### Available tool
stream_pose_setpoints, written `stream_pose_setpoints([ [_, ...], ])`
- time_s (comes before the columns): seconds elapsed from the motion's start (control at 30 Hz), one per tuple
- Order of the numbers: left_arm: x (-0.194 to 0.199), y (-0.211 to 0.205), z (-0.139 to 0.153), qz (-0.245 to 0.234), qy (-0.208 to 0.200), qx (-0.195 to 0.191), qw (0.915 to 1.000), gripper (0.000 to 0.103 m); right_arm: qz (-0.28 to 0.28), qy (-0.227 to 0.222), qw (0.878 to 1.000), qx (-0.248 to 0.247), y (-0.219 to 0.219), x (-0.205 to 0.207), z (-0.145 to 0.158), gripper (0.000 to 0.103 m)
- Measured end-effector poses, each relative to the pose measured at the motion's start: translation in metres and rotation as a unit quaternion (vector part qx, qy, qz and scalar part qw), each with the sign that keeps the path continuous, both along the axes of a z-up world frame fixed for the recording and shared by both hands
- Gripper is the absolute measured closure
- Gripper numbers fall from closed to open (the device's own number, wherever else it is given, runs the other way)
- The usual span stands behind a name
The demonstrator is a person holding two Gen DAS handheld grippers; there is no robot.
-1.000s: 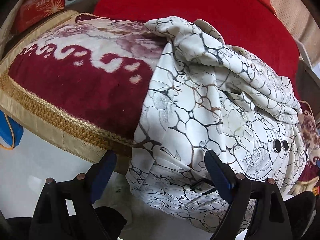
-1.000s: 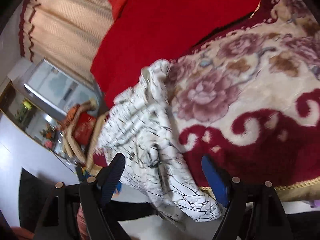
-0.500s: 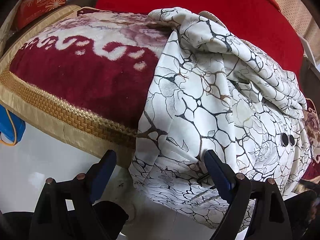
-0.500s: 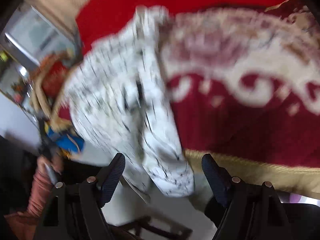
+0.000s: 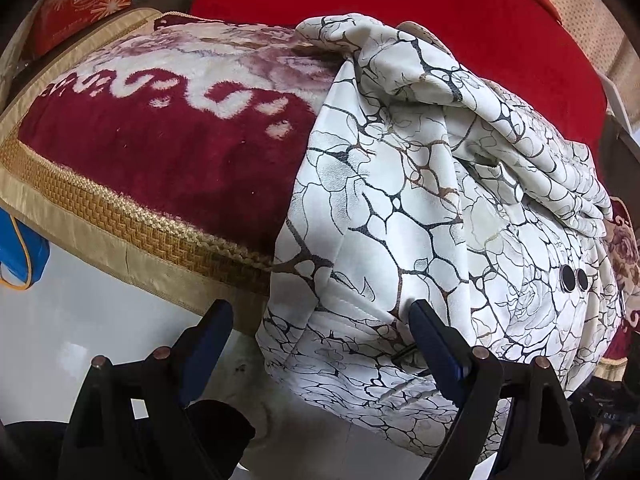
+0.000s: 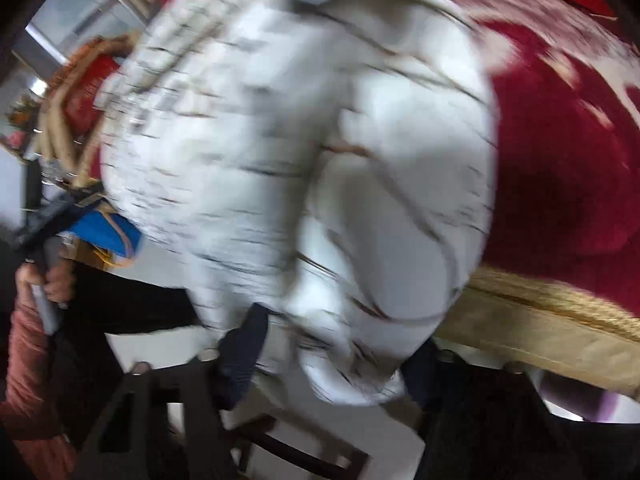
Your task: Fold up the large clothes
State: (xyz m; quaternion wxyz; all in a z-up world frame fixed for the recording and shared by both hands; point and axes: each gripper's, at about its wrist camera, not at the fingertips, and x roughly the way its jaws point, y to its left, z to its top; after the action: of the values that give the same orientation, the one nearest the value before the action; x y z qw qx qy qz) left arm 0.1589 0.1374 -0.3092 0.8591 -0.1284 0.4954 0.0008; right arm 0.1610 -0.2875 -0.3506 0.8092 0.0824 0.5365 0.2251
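A white garment with a black crackle print (image 5: 420, 208) lies bunched over the edge of a bed covered by a dark red floral blanket (image 5: 168, 148). Its hem hangs down past the blanket's gold border. My left gripper (image 5: 320, 336) is open, with the garment's lower hem between its jaws. In the blurred right wrist view the same garment (image 6: 312, 152) fills the frame. My right gripper (image 6: 332, 352) is open, its jaws on either side of the hanging end of the cloth.
A bright red bedspread (image 5: 400, 12) lies behind the blanket. A red box (image 5: 84, 8) stands at the far left. A blue bag (image 5: 20, 256) hangs below the bed edge. The light floor (image 5: 100, 320) is beneath. The person's hand with the other gripper (image 6: 44, 272) shows at left.
Both grippers moved closer to the garment. The right one swung fast towards the hanging end, which now sits between its jaws. The left one crept in on the hem.
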Motion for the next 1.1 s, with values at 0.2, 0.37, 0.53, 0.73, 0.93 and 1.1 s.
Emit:
stream_pose_setpoints([
  [0.2,-0.001,0.007,-0.006,0.006,0.005,-0.009,0.9999,0.013,0.016,-0.017,1.0,0.003,0.021,-0.007,0.007,0.063],
  [0.37,-0.002,0.012,-0.008,0.01,0.006,-0.013,0.9998,0.013,0.002,-0.01,1.0,0.017,0.026,0.001,0.005,0.073],
  [0.53,-0.004,0.021,-0.009,0.027,0.005,-0.023,0.9993,0.013,0.021,-0.043,0.995,0.085,0.035,-0.01,0.044,0.09],
  [0.73,-0.006,0.04,-0.013,0.046,0.008,-0.045,0.9979,0.013,0.051,-0.098,0.983,0.146,0.052,0.023,0.108,0.092],
  [0.93,-0.014,0.055,-0.035,0.062,0.055,-0.069,0.9941,0.013,0.034,0.028,0.993,0.112,0.093,0.106,0.055,0.097],
  [1.1,-0.038,0.043,-0.049,0.049,0.078,-0.139,0.9861,0.013,0.045,0.053,0.987,0.144,0.088,0.116,0.048,0.097],
])
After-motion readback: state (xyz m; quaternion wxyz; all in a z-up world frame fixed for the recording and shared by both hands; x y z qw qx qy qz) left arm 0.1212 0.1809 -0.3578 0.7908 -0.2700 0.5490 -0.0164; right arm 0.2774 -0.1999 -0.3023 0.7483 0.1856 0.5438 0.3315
